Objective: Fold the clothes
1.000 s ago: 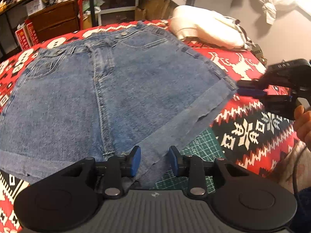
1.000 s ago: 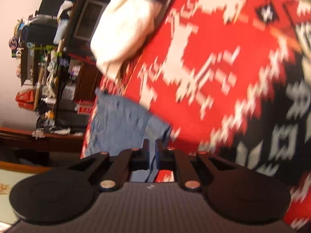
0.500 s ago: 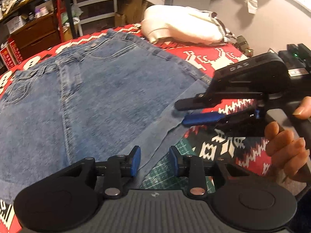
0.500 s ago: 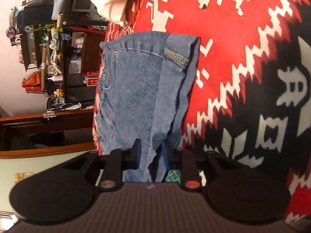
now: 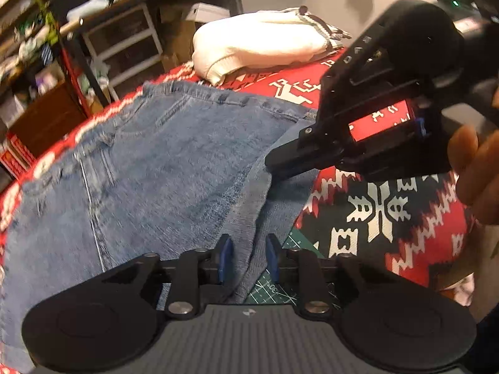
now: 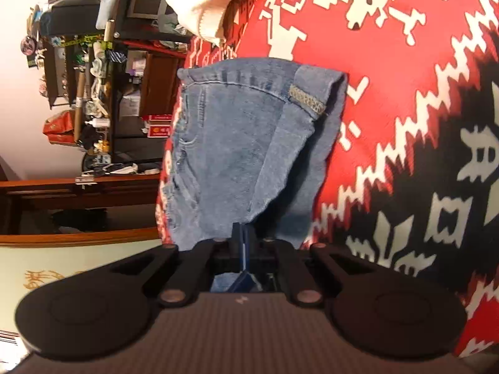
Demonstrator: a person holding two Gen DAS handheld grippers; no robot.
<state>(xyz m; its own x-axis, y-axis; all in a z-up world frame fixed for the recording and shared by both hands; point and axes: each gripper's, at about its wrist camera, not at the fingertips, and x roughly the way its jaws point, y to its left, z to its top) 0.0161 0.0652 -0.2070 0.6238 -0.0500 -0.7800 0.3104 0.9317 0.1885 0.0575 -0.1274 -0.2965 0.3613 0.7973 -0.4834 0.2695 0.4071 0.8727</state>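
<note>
Starting the fold on the denim shorts (image 5: 162,168)

My right gripper (image 6: 243,243) is now clamping the hem, lifting it off the blanket (image 5: 389,218); my left gripper (image 5: 246,257) is straddling the hem nearby, jaws apart.

The right gripper (image 6: 242,233) has its blue fingers (image 6: 240,243) pressed together on the hem of the denim shorts (image 6: 246,149), which lie on a red patterned blanket (image 6: 405,93). A white sweater (image 6: 199,0) rests beyond the shorts.

Red patterned blanket (image 5: 389,212) over green cutting mat (image 5: 274,286); white garment, maybe sweater (image 5: 259,46), behind; cluttered shelves (image 6: 93,93).
</note>
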